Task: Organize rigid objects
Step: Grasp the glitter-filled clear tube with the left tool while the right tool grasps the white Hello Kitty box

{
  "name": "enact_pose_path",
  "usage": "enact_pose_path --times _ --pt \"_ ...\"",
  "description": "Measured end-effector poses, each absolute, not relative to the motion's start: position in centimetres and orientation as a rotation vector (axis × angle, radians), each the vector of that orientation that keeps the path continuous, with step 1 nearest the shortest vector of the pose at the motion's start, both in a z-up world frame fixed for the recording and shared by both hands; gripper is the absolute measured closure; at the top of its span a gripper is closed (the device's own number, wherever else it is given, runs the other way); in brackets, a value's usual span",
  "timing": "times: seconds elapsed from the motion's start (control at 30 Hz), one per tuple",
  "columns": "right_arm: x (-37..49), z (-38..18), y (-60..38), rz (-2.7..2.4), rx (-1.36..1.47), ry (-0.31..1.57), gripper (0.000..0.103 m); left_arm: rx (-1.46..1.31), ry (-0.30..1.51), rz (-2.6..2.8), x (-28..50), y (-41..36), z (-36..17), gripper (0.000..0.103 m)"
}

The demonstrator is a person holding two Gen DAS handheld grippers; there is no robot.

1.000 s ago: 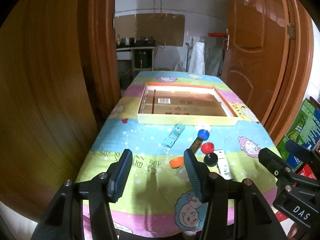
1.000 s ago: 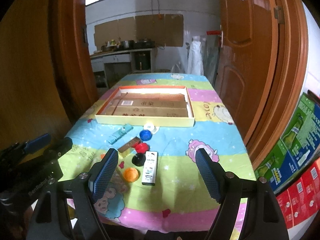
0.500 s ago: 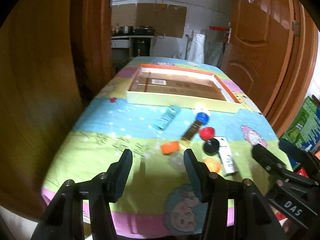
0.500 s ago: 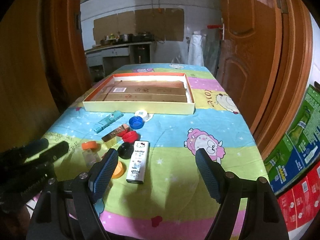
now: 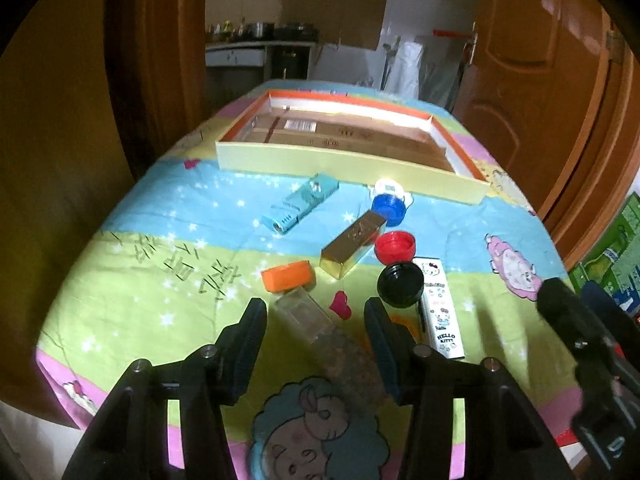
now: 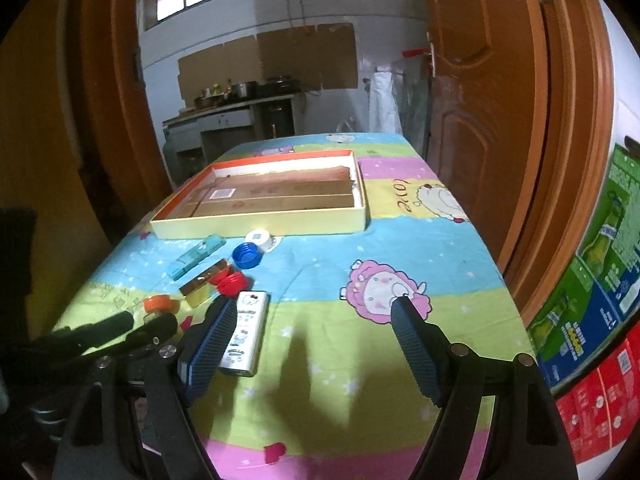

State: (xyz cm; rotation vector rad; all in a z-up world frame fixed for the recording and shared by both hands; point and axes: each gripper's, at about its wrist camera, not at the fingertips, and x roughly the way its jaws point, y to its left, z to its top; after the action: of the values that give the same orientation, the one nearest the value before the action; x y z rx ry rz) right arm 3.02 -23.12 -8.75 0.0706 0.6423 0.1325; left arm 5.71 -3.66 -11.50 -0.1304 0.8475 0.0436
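Observation:
A clear container with an orange cap (image 5: 286,276) lies on the tablecloth, its body (image 5: 308,318) between the fingers of my left gripper (image 5: 314,322). The jaws are closing and the pads are still apart from it. Beyond lie a gold box (image 5: 352,244), a teal box (image 5: 300,204), blue (image 5: 388,204), white (image 5: 387,187), red (image 5: 394,246) and black (image 5: 400,284) caps, and a white Hello Kitty box (image 5: 440,312). My right gripper (image 6: 314,332) hangs open over bare cloth, with the Hello Kitty box (image 6: 246,328) just beside its left finger.
A shallow yellow tray with an orange rim (image 5: 348,160) lined with cardboard sits mid-table behind the objects. Wooden doors stand on both sides. Stacked cartons (image 6: 600,280) are at the right of the table. The near table edge lies just below both grippers.
Both grippers have sunk toward the table and moved closer to the objects. The clear container now lies between the left fingers, which stand slightly narrower.

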Motion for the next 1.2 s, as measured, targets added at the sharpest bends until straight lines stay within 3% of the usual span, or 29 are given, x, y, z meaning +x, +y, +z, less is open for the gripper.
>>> enact_pose_path --times 0.2,0.47,1.07,1.2 --pt "3.7 -9.4 -24.5 0.135 0.115 0.667 0.022 -0.149 0.888 0.04 5.8 -3.6 -12.7 0.052" --pt "4.2 -10.6 -24.4 0.178 0.14 0.713 0.022 -0.181 0.898 -0.03 5.5 -1.5 -12.5 0.082" --pt "4.8 -13.1 -18.9 0.217 -0.004 0.821 0.023 -0.135 0.857 -0.09 5.0 0.0 -12.5 0.083" --pt "5.4 -14.1 -17.9 0.164 -0.077 0.847 0.028 -0.154 0.848 -0.1 4.9 0.5 -12.6 0.083"
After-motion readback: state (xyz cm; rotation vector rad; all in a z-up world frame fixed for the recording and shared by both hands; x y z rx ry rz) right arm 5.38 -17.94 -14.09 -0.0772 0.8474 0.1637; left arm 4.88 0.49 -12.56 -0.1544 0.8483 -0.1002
